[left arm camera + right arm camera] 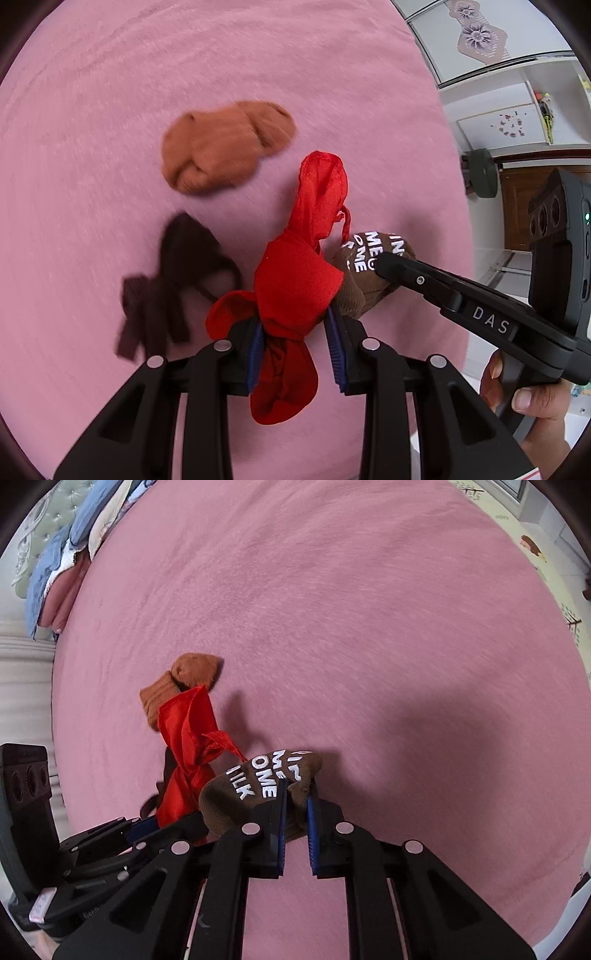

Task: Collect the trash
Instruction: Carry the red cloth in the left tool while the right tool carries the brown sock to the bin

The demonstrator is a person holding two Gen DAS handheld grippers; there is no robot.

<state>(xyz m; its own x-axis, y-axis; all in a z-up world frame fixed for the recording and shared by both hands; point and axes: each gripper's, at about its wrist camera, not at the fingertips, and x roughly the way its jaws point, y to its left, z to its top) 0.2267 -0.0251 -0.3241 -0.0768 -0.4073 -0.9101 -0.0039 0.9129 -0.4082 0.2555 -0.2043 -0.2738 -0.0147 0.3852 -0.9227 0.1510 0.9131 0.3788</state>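
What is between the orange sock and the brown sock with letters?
The red cloth, pinched in the left claw, lies between the orange sock and brown sock, seen from the left wrist.

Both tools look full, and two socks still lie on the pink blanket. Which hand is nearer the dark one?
Left. The dark sock lies just beside the left tool, which grips red cloth.

pink blanket [369, 627], folded bedding [55, 572] at its edge, wooden door [517, 206] beyond
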